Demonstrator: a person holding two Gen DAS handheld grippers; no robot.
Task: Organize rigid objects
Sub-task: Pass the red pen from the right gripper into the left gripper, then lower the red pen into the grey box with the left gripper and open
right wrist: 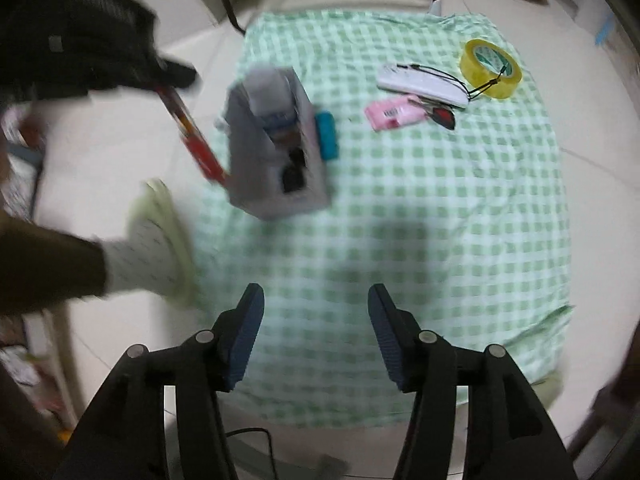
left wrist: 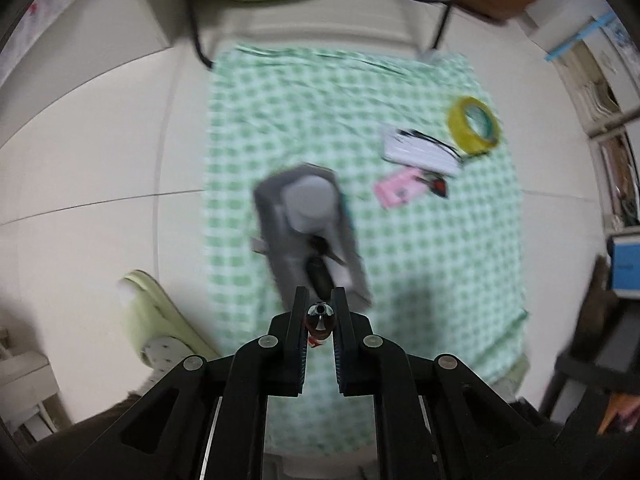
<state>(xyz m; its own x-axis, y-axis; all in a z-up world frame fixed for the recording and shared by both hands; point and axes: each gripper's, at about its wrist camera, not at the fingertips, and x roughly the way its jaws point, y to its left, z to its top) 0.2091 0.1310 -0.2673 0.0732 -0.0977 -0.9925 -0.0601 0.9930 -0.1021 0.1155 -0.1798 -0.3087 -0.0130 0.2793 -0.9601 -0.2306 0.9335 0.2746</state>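
**Pen carried toward the grey organizer box**

Left hand-held gripper (left wrist: 320,312): the jaws are closed narrowly on a red pen (left wrist: 319,322), gripped along the barrel so that its tip points forward along the fingers — an orientation that suits dropping it end-first into an open compartment. In the right wrist view the same pen (right wrist: 192,132) hangs slanted down from the dark gripper body at upper left, its lower end just beside the box wall. The gripper is tilted steeply downward, above the near end of the box.

Right hand-held gripper (right wrist: 316,308): the jaws stand wide apart and hold nothing. It hovers over a bare part of the green checked cloth (right wrist: 400,220), pointed down and forward, well apart from the loose items.

Grey organizer box (left wrist: 308,236): stands upright on the cloth and already holds a white container and dark items; a blue object (right wrist: 326,140) touches its right side.

Farther back — a pink card (right wrist: 394,112), a white flat device with a black cord (right wrist: 420,84) and a yellow tape roll (right wrist: 490,68) lie close together, probably not yet sorted.
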